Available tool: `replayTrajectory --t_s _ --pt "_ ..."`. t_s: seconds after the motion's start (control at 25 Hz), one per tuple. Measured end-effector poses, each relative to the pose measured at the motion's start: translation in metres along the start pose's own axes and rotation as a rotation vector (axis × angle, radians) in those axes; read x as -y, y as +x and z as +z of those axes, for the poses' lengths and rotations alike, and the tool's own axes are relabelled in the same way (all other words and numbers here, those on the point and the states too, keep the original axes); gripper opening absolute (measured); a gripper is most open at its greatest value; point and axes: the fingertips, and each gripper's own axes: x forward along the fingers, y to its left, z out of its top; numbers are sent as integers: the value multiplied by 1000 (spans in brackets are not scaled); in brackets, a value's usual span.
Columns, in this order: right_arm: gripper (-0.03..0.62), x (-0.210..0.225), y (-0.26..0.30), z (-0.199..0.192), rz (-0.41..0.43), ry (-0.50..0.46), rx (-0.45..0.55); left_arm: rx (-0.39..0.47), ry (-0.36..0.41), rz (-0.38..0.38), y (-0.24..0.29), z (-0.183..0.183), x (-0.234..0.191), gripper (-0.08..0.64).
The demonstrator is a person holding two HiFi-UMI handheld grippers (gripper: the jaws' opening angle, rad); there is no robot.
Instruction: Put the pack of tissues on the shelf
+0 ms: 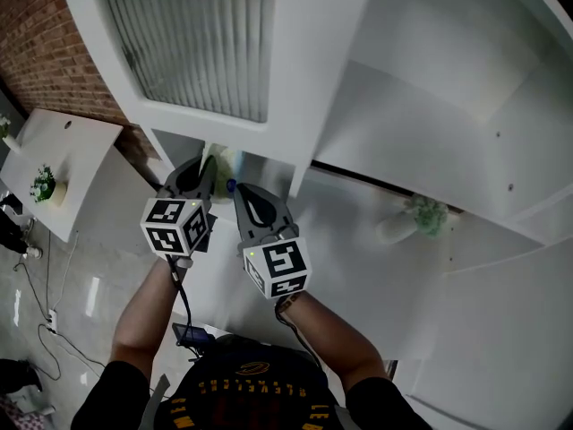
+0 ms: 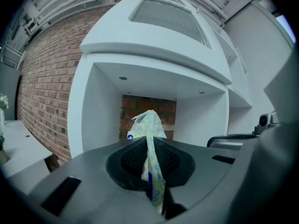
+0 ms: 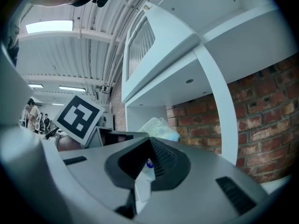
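The left claw (image 2: 149, 148) and right claw (image 3: 147, 161) each clench the pack of tissues (image 2: 148, 124) before the white shelf (image 2: 154, 55).

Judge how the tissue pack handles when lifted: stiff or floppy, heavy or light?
Probably floppy: the tissue pack has film bunched thin in the left gripper and right gripper. Likely light: two film pinches alone carry it.
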Motion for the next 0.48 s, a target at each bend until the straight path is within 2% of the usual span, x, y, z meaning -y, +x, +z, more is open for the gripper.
replayTrajectory --t_s 0.48 --pt "-2 21 1 -18 -38 26 -34 -101 65 4 50 -27 -4 18"
